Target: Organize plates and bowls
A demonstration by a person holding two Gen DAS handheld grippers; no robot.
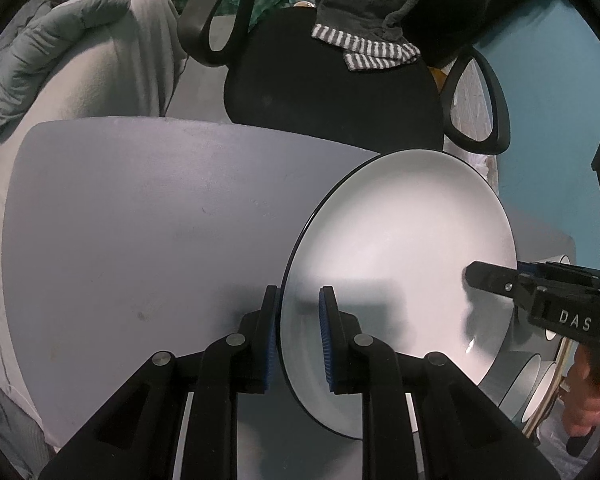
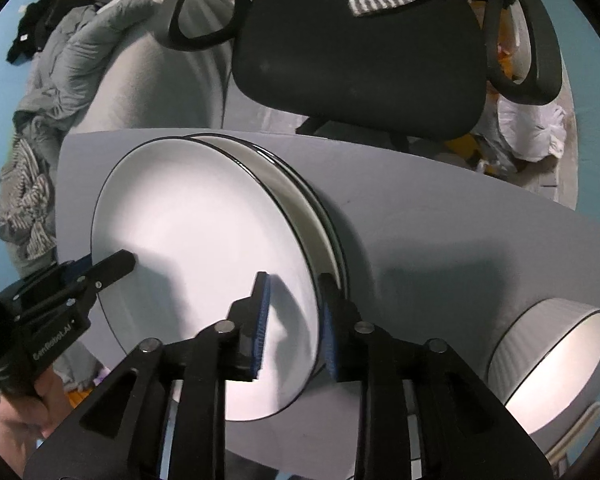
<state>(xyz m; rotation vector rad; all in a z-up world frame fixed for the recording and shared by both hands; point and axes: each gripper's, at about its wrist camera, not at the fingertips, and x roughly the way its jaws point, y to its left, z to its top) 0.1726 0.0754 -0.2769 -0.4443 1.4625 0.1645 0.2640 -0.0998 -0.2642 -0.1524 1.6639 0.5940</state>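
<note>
While both grippers straddle its rim, top plate [image 2: 204,248] crowns the stack [image 2: 320,216]

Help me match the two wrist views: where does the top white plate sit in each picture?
Left wrist view: the top white plate fills the centre-right, its near-left rim between the left gripper fingers.
Right wrist view: the same plate sits centre-left on the plate stack, the right gripper straddling its right rim.
Shared landmark: the black office chair behind the table.
</note>
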